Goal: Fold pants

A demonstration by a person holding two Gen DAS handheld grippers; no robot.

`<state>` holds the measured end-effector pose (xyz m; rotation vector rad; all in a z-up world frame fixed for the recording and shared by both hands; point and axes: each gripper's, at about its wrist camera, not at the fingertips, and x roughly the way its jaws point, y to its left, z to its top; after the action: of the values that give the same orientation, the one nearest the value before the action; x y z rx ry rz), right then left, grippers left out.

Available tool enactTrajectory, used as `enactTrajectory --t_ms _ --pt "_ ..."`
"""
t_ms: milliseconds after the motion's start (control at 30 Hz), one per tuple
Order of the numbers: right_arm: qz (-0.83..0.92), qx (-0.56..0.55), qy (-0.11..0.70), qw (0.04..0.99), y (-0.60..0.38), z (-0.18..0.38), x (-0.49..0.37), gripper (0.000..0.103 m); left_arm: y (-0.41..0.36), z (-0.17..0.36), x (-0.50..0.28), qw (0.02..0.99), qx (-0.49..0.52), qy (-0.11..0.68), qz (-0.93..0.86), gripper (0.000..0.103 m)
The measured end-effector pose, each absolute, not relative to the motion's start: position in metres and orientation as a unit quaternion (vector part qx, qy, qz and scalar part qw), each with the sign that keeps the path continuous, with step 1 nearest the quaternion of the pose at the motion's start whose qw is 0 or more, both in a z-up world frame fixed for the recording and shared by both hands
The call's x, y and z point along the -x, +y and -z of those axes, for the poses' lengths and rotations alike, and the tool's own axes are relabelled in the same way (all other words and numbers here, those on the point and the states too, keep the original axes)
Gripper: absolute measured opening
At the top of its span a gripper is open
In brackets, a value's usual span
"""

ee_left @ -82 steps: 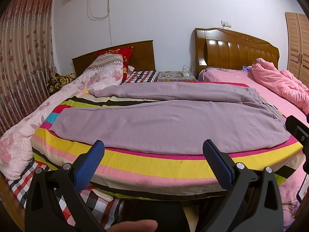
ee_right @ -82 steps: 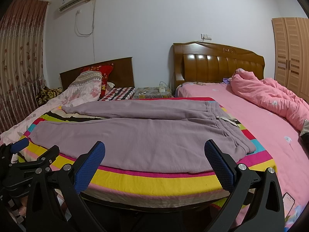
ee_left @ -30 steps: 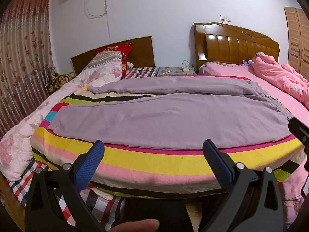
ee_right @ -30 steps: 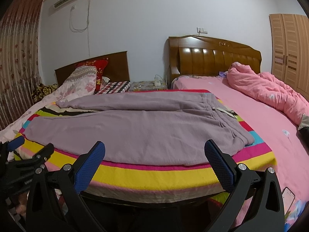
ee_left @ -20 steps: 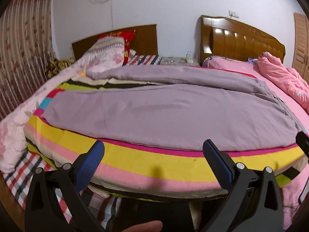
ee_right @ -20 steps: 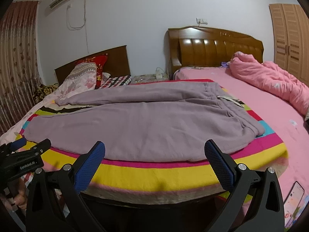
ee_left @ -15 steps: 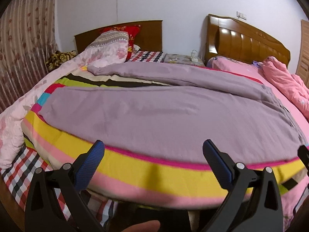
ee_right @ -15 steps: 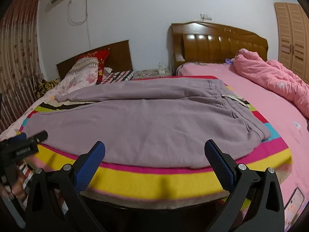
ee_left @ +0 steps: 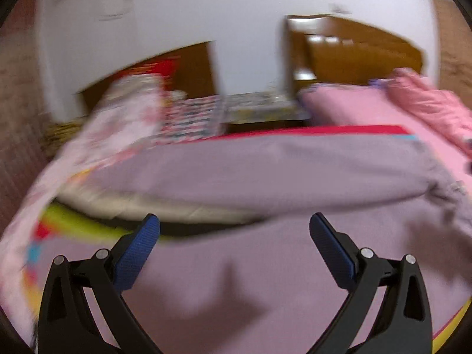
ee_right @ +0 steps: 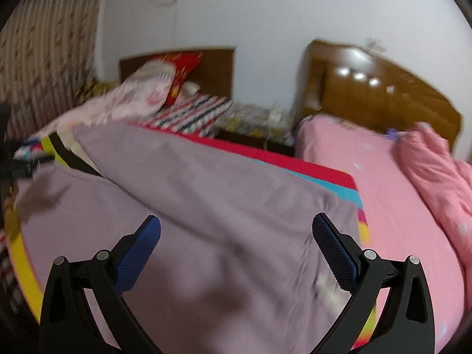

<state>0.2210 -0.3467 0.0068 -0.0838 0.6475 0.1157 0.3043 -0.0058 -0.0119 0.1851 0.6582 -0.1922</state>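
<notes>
Pants of soft mauve-grey jersey lie spread flat on the striped, brightly coloured bedcover, long axis running across both frames, leg ends toward the left edge and waistband at the right. Both views are smeared by motion.

In the left wrist view the left gripper is released, blue-padded fingers wide apart with nothing between them, above the nearer leg at lower centre; the farther leg crosses mid-frame just beyond, a dark gap between the two legs at centre left.

In the right wrist view the right gripper is likewise spread and empty, over the seat and waistband end, with the pink sheet of the neighbouring bed filling the right side. So the left gripper is nearer the leg ends and the right nearer the waist; my guess is that each must reach over to the far leg's edge to bring it onto the near one.

Half a second ago both grippers stood off the bed's near edge, yellow stripe visible beneath them; now cloth fills the lower frame.
</notes>
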Motion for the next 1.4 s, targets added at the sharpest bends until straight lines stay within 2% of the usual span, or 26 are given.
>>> enactTrajectory --t_ms 100,200,267,333,467,567,600,700,733,800,933,1033,1100,1233,1400 --pt "-0.076 0.038 0.369 0.925 -0.385 0.012 -0.293 0.099 -0.029 0.025 -0.376 0.906 -0.086 0.374 0.176 0.101" --pt "-0.09 0.038 0.407 0.908 -0.412 0.032 -0.359 0.099 -0.047 0.038 -0.431 0.893 -0.078 0.393 0.206 0.101" --pt "-0.11 0.03 0.42 0.9 -0.424 0.042 -0.393 0.092 -0.056 0.045 -0.46 0.886 -0.069 0.401 0.221 0.101" --pt "-0.135 0.023 0.44 0.888 -0.433 0.053 -0.424 0.077 -0.065 0.052 -0.485 0.879 -0.06 0.412 0.233 0.101" --pt "-0.174 0.04 0.485 0.856 -0.443 0.075 -0.468 0.073 -0.077 0.057 -0.499 0.875 -0.052 0.418 0.24 0.101" --pt "-0.213 0.049 0.507 0.834 -0.444 0.088 -0.481 0.066 -0.079 0.06 -0.481 0.875 -0.037 0.417 0.244 0.101" --pt "-0.222 0.051 0.507 0.831 -0.442 0.089 -0.48 0.062 -0.078 0.06 -0.473 0.875 -0.029 0.418 0.243 0.101" --pt "-0.242 0.056 0.508 0.825 -0.438 0.087 -0.475 0.029 -0.074 0.059 -0.45 0.873 0.008 0.42 0.248 0.101" --pt "-0.238 0.065 0.508 0.825 -0.436 0.084 -0.47 0.016 -0.072 0.058 -0.443 0.873 0.016 0.42 0.248 0.101" --pt "-0.217 0.106 0.49 0.838 -0.427 0.07 -0.453 0.015 -0.068 0.054 -0.429 0.871 0.036 0.422 0.249 0.101" --pt "-0.171 0.179 0.386 0.889 -0.383 0.01 -0.381 0.015 -0.053 0.041 -0.399 0.871 0.088 0.418 0.243 0.101" --pt "-0.137 0.205 0.293 0.924 -0.339 -0.029 -0.286 0.015 -0.032 0.028 -0.368 0.869 0.141 0.407 0.245 0.101" --pt "-0.122 0.218 0.252 0.935 -0.309 -0.036 -0.22 0.014 -0.018 0.023 -0.346 0.868 0.162 0.4 0.245 0.101" --pt "-0.09 0.207 0.238 0.945 -0.261 -0.005 -0.114 0.014 0.01 0.033 -0.297 0.848 0.203 0.418 0.255 0.101" --pt "-0.042 0.153 0.256 0.953 -0.25 0.041 -0.082 0.014 0.02 0.068 -0.287 0.813 0.235 0.468 0.254 0.101"
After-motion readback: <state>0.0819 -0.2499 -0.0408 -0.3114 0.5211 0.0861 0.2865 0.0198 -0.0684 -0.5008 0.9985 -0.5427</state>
